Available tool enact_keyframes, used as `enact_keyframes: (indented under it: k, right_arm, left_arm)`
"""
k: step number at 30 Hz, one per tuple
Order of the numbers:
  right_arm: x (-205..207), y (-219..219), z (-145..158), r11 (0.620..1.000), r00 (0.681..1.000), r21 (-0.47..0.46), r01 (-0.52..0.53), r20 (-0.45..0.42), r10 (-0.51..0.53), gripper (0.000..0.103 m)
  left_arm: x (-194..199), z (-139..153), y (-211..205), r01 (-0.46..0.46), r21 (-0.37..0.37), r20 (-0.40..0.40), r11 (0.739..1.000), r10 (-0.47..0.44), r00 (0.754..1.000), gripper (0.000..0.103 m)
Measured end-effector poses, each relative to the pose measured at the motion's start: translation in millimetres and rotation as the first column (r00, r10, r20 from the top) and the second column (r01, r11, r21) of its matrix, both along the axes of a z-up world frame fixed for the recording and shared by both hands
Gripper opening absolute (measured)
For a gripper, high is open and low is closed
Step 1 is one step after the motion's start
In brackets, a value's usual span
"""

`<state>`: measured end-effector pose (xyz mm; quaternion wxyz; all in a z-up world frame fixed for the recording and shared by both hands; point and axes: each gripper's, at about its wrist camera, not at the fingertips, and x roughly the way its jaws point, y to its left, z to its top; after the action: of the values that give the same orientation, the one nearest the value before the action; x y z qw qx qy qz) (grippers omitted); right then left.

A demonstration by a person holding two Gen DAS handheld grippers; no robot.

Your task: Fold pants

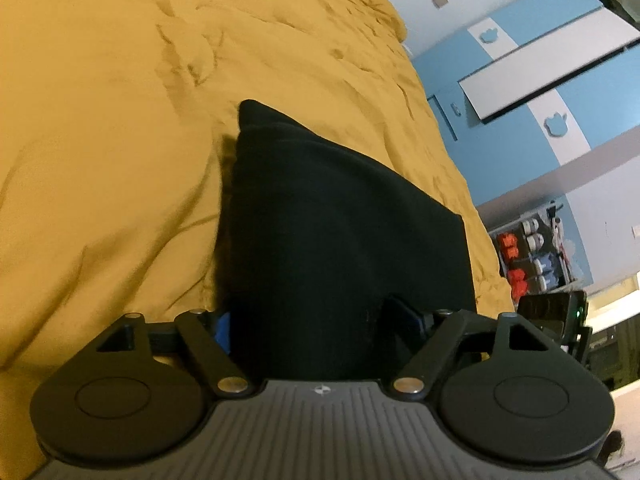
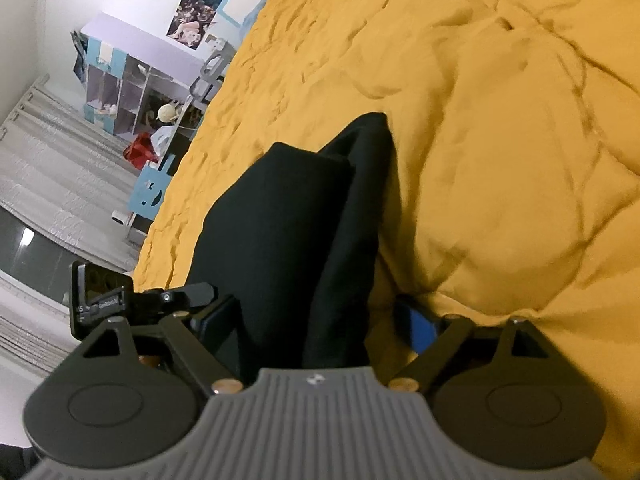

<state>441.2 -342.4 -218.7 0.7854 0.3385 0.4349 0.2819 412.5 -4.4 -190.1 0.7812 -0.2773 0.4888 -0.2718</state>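
Observation:
The black pants point(image 1: 332, 216) lie folded into a thick bundle on the mustard-yellow bedspread point(image 1: 120, 120). My left gripper point(image 1: 316, 324) has its blue-padded fingers point(image 1: 222, 330) on either side of the bundle's near end, with cloth filling the gap between them. In the right wrist view the pants point(image 2: 288, 224) show as stacked dark layers. My right gripper point(image 2: 316, 328) also straddles the near end of the cloth, one blue pad point(image 2: 420, 330) visible at the right. The fingertips of both grippers are partly hidden by the fabric.
The bed's right edge runs past a blue and white wardrobe point(image 1: 560, 92) and a shoe shelf point(image 1: 532, 252). In the right wrist view a shelf unit point(image 2: 132, 92) and grey curtains point(image 2: 52, 160) stand beyond the bed's left edge. The other gripper's body point(image 2: 100, 296) is close by.

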Motion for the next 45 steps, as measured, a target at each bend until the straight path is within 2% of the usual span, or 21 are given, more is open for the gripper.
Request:
enact_keyframes:
  k: [9, 10, 13, 19, 21, 23, 24, 26, 28, 32, 36, 37, 39, 41, 43, 45]
  right_arm:
    - [6.1, 13.4, -1.7, 1.000, 0.998, 0.001, -0.019, 0.056, 0.019, 0.083]
    - [6.2, 14.6, -1.2, 1.000, 0.998, 0.009, -0.020, 0.064, 0.019, 0.081]
    - [5.7, 17.3, -3.1, 0.997, 0.997, 0.067, -0.037, 0.073, 0.032, 0.065]
    - [6.5, 26.5, -3.3, 0.995, 0.995, 0.077, -0.062, 0.080, 0.056, 0.063]
    - [6.1, 24.2, -4.5, 0.995, 0.997, 0.081, -0.052, 0.069, 0.047, 0.057]
    - [6.3, 20.9, -7.5, 0.996, 0.999, 0.085, -0.032, 0.043, 0.028, 0.044]
    - [6.5, 19.0, -8.7, 0.995, 0.999, 0.095, -0.021, 0.030, 0.018, 0.041]
    - [5.9, 17.2, -8.6, 0.993, 1.000, 0.114, -0.011, 0.020, 0.009, 0.034]
    - [5.5, 19.1, -6.2, 0.994, 1.000, 0.106, -0.011, 0.024, 0.008, 0.032]
    - [5.1, 21.4, -3.9, 0.995, 1.000, 0.095, -0.012, 0.021, 0.010, 0.033]
    - [8.4, 25.6, 4.1, 0.999, 0.999, 0.031, -0.028, 0.021, 0.028, 0.037]
    - [8.8, 23.7, 4.7, 0.999, 0.999, 0.031, -0.030, 0.015, 0.029, 0.037]
    - [9.5, 21.1, 2.7, 0.998, 1.000, 0.050, -0.023, 0.001, 0.023, 0.033]
    - [9.3, 21.2, 3.3, 0.997, 1.000, 0.072, -0.026, -0.004, 0.027, 0.021]
    - [7.1, 17.0, 9.4, 0.991, 1.000, 0.133, -0.022, 0.001, 0.022, 0.018]
    - [2.1, 14.1, 22.1, 0.984, 1.000, 0.177, -0.022, 0.017, 0.019, 0.018]
  left_arm:
    - [-2.5, -1.4, -1.0, 0.020, -0.004, 0.021, 1.000, -0.020, 1.000, 0.097]
    - [-2.8, -1.4, -1.5, 0.020, -0.001, 0.023, 1.000, -0.020, 1.000, 0.097]
    - [-3.2, 0.5, -3.1, 0.017, 0.007, 0.024, 1.000, -0.018, 1.000, 0.097]
    - [-3.7, 3.2, -7.8, 0.005, 0.017, 0.017, 1.000, -0.005, 1.000, 0.098]
    - [-3.6, 2.4, -7.8, -0.002, 0.017, 0.017, 1.000, 0.001, 1.000, 0.098]
    - [-4.5, 1.1, -6.4, -0.011, 0.010, 0.017, 1.000, 0.010, 1.000, 0.097]
    - [-5.1, 0.4, -5.6, -0.015, 0.004, 0.016, 1.000, 0.015, 1.000, 0.097]
    - [-6.3, 0.6, -4.7, -0.025, 0.005, 0.017, 1.000, 0.025, 1.000, 0.087]
    - [-7.0, 2.5, -5.1, -0.031, 0.009, 0.018, 0.999, 0.031, 0.999, 0.083]
    - [-7.7, 5.1, -6.6, -0.036, 0.029, 0.016, 0.999, 0.036, 0.999, 0.075]
    - [-6.3, 6.5, -6.9, -0.034, 0.043, 0.006, 0.999, 0.033, 0.999, 0.073]
    - [-6.7, 6.9, -6.1, -0.033, 0.039, 0.002, 0.999, 0.032, 0.999, 0.069]
    - [-6.4, 7.2, -2.6, -0.032, 0.019, -0.008, 0.999, 0.032, 0.999, 0.057]
    - [-6.1, 8.0, 3.8, -0.054, -0.026, -0.037, 0.998, 0.053, 0.998, 0.040]
    - [-7.8, 13.3, 11.8, -0.076, -0.086, -0.067, 0.993, 0.070, 0.995, 0.035]
    - [-12.4, 24.8, 17.9, -0.080, -0.141, -0.068, 0.987, 0.071, 0.995, 0.034]
